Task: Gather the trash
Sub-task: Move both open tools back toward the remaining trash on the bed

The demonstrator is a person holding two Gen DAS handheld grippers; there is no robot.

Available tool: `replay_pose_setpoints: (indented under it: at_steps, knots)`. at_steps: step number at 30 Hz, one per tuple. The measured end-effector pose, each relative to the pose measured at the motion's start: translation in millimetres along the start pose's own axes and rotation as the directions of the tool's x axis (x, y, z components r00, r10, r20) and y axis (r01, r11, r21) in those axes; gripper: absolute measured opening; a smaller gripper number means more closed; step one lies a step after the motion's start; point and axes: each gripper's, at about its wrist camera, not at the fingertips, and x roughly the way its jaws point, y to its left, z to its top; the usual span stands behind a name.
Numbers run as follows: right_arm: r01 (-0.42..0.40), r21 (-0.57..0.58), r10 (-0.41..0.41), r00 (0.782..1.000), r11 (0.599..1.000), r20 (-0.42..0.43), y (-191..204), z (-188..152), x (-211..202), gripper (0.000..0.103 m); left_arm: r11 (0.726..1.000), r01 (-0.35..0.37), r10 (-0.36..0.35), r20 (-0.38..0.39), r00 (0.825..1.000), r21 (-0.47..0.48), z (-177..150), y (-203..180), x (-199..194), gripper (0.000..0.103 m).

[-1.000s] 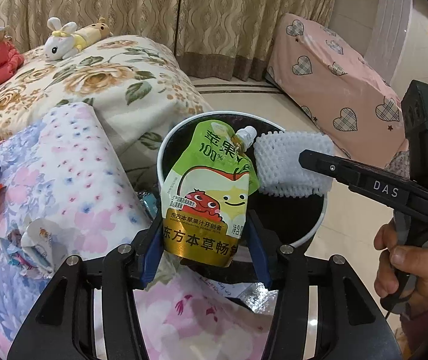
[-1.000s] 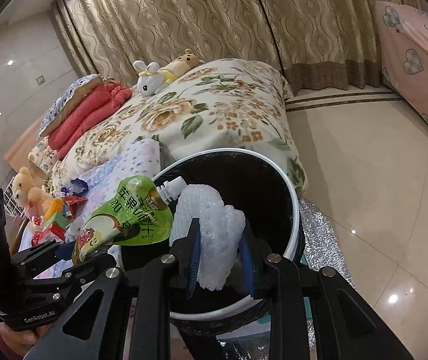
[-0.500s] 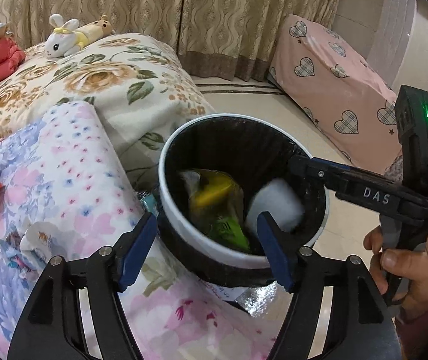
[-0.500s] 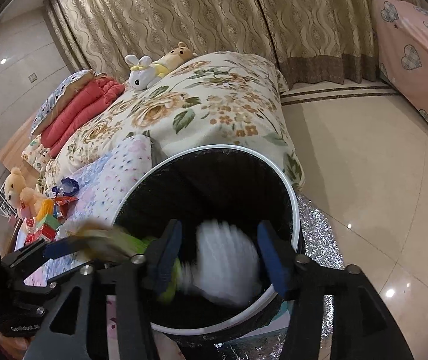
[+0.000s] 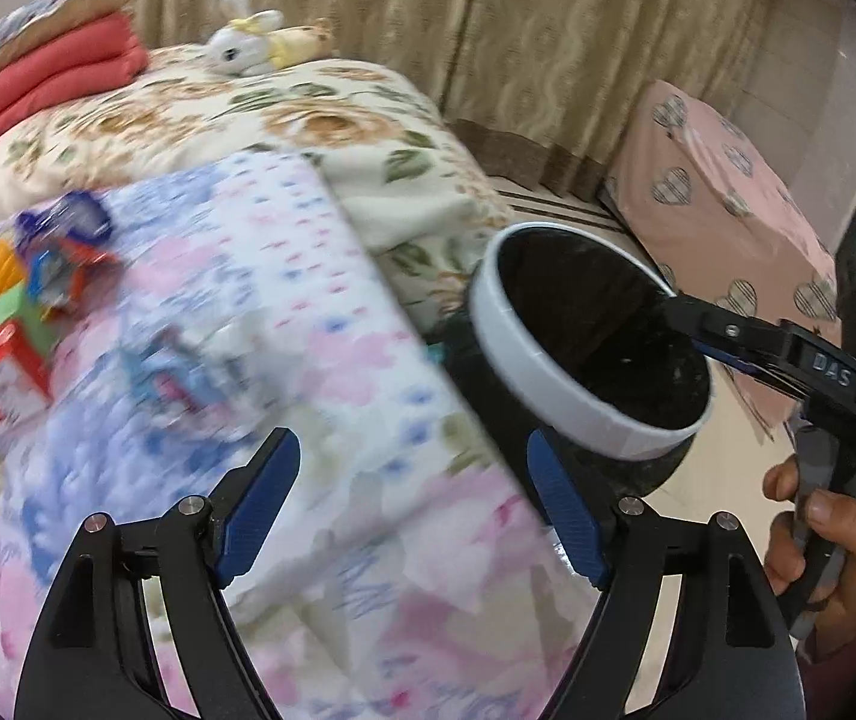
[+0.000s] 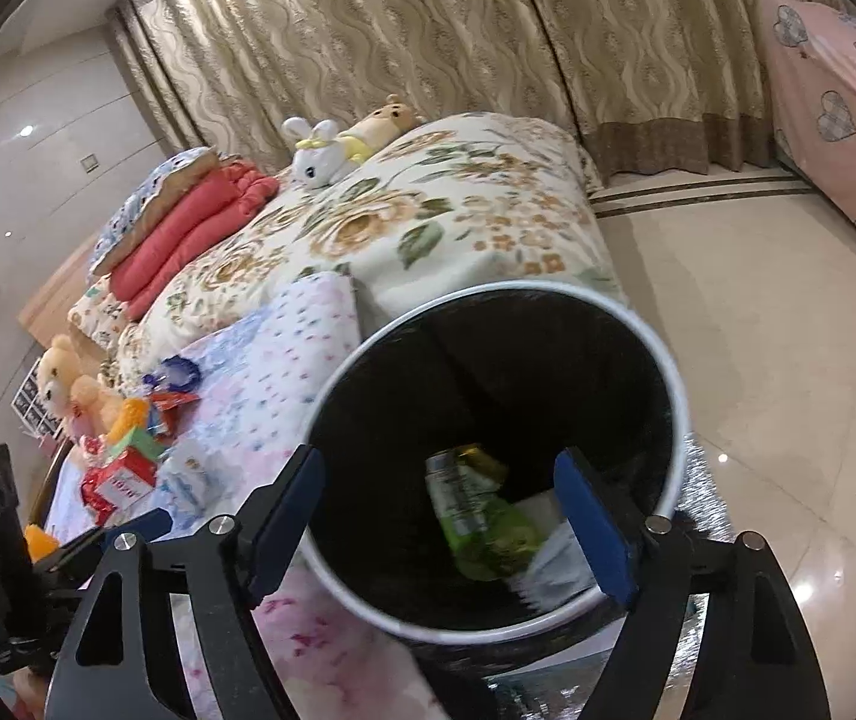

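Trash: a pouch (image 6: 482, 528) lies in the bin (image 6: 662, 360); wrappers (image 5: 62, 264) wait on the bed at ten o'clock. Both hand-held grippers, left (image 5: 413, 504) and right (image 6: 467, 525), gape empty. Grabbing quilt (image 5: 320, 324) with a wrapper seems likely.

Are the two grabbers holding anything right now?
No. The left gripper and right gripper are both open and empty. The green pouch lies inside the bin.

Both handheld grippers: black plastic linkage frame, silver pivot screws, blue rubber finger pads (image 5: 260, 504). Right unit (image 5: 788, 360) marked "DAS", green LED lit. Bare-skinned hand (image 5: 830, 546), pinkish sleeve cuff.
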Motion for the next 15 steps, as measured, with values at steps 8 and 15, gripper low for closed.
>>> replay_pose_setpoints:
  at_steps: [8, 15]
  knots:
    - [-0.065, -0.06, 0.065, 0.998, 0.996, -0.006, 45, -15, 2, 0.084, 0.995, -0.071, 0.072, 0.016, 0.997, -0.074, -25, 46, -21, 0.081]
    - [-0.13, -0.119, 0.126, 0.991, 0.984, -0.046, 89, -31, 15, 0.086, 0.98, -0.107, 0.111, 0.016, 0.994, -0.167, -46, 86, -39, 0.081]
